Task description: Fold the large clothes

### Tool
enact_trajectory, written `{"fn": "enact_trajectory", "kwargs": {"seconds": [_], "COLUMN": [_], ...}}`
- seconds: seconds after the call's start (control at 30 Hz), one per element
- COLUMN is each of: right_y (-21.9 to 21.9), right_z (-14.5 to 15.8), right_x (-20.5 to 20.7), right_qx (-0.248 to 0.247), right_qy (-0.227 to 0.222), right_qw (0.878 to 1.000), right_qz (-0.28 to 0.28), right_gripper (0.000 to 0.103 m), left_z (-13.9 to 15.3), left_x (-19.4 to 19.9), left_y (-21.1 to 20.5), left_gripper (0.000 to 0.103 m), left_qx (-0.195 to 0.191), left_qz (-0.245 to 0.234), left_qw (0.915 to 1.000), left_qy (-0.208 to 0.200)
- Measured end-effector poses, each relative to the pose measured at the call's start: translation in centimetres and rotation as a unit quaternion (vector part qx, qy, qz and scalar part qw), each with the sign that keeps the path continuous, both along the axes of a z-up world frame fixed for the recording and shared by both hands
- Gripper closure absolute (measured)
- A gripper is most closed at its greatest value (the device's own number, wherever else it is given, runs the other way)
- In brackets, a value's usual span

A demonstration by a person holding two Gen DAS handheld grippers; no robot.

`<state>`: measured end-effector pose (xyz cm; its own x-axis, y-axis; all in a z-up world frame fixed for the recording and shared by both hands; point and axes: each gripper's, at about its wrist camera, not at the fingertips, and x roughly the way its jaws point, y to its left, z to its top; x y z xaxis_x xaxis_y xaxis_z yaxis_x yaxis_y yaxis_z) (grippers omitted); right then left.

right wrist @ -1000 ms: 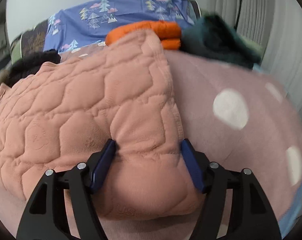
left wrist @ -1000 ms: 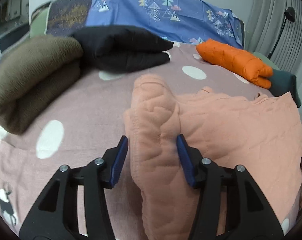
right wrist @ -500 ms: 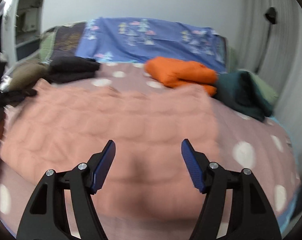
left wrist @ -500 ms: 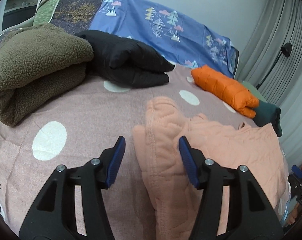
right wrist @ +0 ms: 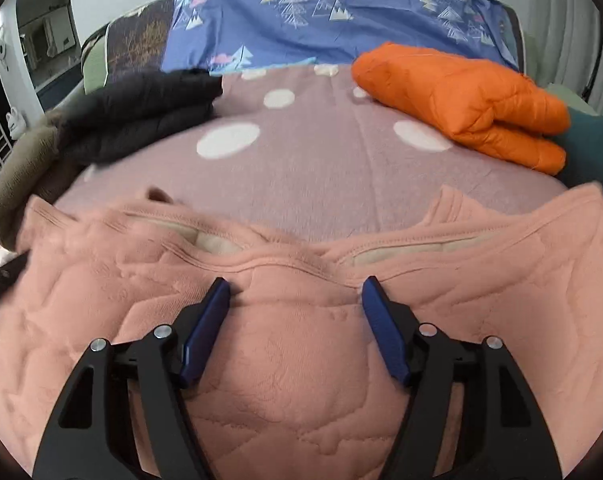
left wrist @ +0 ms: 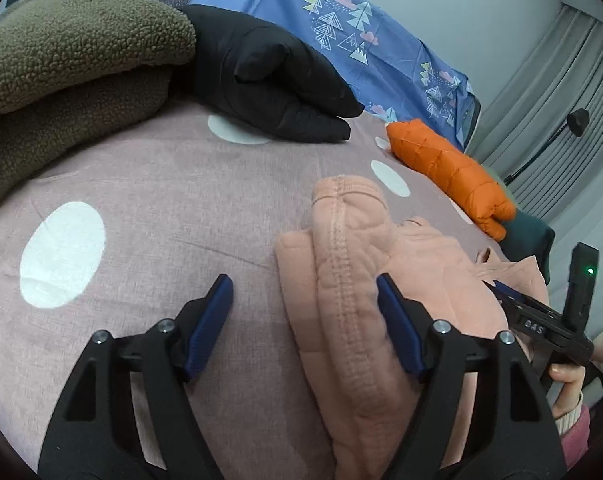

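Observation:
A salmon-pink quilted garment [left wrist: 353, 288] lies partly folded on the pink dotted bedspread [left wrist: 149, 200]. In the left wrist view its folded left edge runs up between my fingers. My left gripper [left wrist: 304, 320] is open and holds nothing, with its right finger over the fold. In the right wrist view the garment [right wrist: 293, 360] fills the foreground, its collar edge across the middle. My right gripper [right wrist: 295, 320] is open above the cloth and holds nothing. The right gripper's body and the hand holding it show at the left wrist view's right edge [left wrist: 557, 320].
Folded clothes lie around the bed: an olive fleece [left wrist: 69, 72], a black jacket [left wrist: 269, 80], an orange puffer jacket [left wrist: 449, 168] and a dark teal garment [left wrist: 529, 240]. A blue tree-print sheet [right wrist: 333, 12] lies at the bed's head. Grey curtains [left wrist: 561, 100] hang at the right.
Both grippers let go of the garment's folded edges and drew back. The right gripper swung round to face the collar edge. The garment now lies flat on the bed.

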<state>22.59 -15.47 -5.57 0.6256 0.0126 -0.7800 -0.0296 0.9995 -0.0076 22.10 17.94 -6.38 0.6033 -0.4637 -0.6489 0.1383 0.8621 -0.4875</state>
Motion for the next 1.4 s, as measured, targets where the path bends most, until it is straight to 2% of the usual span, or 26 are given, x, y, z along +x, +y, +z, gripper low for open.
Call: {"fn": "enact_trajectory", "kwargs": {"seconds": [0.07,0.17,0.3,0.33,0.47,0.53,0.57,0.63,0.67,0.73,0.8,0.93,1.07,1.17,1.2,1.27,1.3,1.33,1.37,1.4], "right_y": [0.5,-0.3,-0.4,0.2,4.7,7.7,10.0,12.9,14.9,18.3,20.1,21.2,22.3,22.7,22.8,23.0,22.8,22.5,22.2,21.6], "right_z": [-0.1,0.6,3.4,4.2,6.5,6.6,6.3,5.5,4.7,2.9,1.4,-0.6,-2.1,-2.2,-2.2,-2.4,-2.3,-1.9,-1.3,-0.6], "right_x": [-0.2,-0.3,-4.4,-5.6,-12.0,-15.0,-17.3,-20.1,-21.8,-23.9,-24.1,-22.5,-21.6,-19.9,-19.6,-19.0,-18.9,-19.0,-18.8,-18.7], "right_qx": [-0.015,0.014,0.004,0.001,-0.024,-0.037,-0.045,-0.064,-0.094,-0.174,-0.214,-0.251,-0.290,-0.284,-0.283,-0.284,-0.285,-0.274,-0.256,-0.232], "right_qy": [-0.008,-0.014,-0.068,-0.082,-0.126,-0.131,-0.131,-0.131,-0.134,-0.147,-0.147,-0.119,-0.146,-0.152,-0.153,-0.151,-0.158,-0.165,-0.167,-0.165], "right_qw": [1.000,1.000,0.998,0.997,0.988,0.979,0.970,0.955,0.942,0.917,0.904,0.903,0.889,0.895,0.896,0.900,0.902,0.906,0.912,0.920], "right_qz": [0.004,0.001,-0.012,-0.003,0.090,0.150,0.198,0.257,0.292,0.328,0.339,0.329,0.323,0.309,0.305,0.294,0.282,0.278,0.274,0.269], "right_gripper": [0.035,0.035,0.034,0.034,0.033,0.031,0.031,0.028,0.028,0.028,0.028,0.028,0.022,0.021,0.023,0.051,0.064,0.071,0.073,0.075], "left_z": [-0.1,-0.5,-0.8,-0.8,-0.7,-0.8,-0.8,-0.9,-0.9,-0.9,-1.0,-1.2,-1.5,-1.5,-1.5,-1.5,-1.5,-1.5,-1.4,-1.2], "left_x": [0.1,0.3,0.4,0.4,0.4,0.4,0.5,0.5,0.5,0.6,0.6,0.7,0.9,1.1,1.1,1.2,1.2,1.3,1.2,1.1], "left_y": [0.0,0.5,1.0,1.0,0.6,0.7,0.7,0.8,0.7,0.7,0.8,1.1,1.2,0.8,0.7,0.6,0.7,0.8,0.9,0.9], "left_gripper": [0.026,0.026,0.026,0.027,0.028,0.030,0.033,0.037,0.039,0.040,0.040,0.040,0.037,0.035,0.035,0.037,0.043,0.055,0.063,0.065], "left_qx": [-0.005,-0.035,-0.067,-0.070,-0.075,-0.081,-0.086,-0.093,-0.094,-0.097,-0.101,-0.118,-0.134,-0.130,-0.128,-0.128,-0.129,-0.133,-0.137,-0.138], "left_qz": [-0.005,-0.011,-0.012,-0.013,-0.017,-0.017,-0.019,-0.021,-0.024,-0.026,-0.027,-0.033,-0.039,-0.041,-0.041,-0.039,-0.035,-0.033,-0.031,-0.031], "left_qw": [1.0000,0.9993,0.9977,0.9974,0.9970,0.9966,0.9960,0.9954,0.9952,0.9949,0.9945,0.9924,0.9900,0.9905,0.9908,0.9909,0.9910,0.9905,0.9901,0.9899], "left_qy": [0.000,0.004,0.006,0.006,0.005,0.006,0.007,0.009,0.008,0.008,0.009,0.015,0.020,0.017,0.016,0.013,0.010,0.010,0.008,0.002]}}
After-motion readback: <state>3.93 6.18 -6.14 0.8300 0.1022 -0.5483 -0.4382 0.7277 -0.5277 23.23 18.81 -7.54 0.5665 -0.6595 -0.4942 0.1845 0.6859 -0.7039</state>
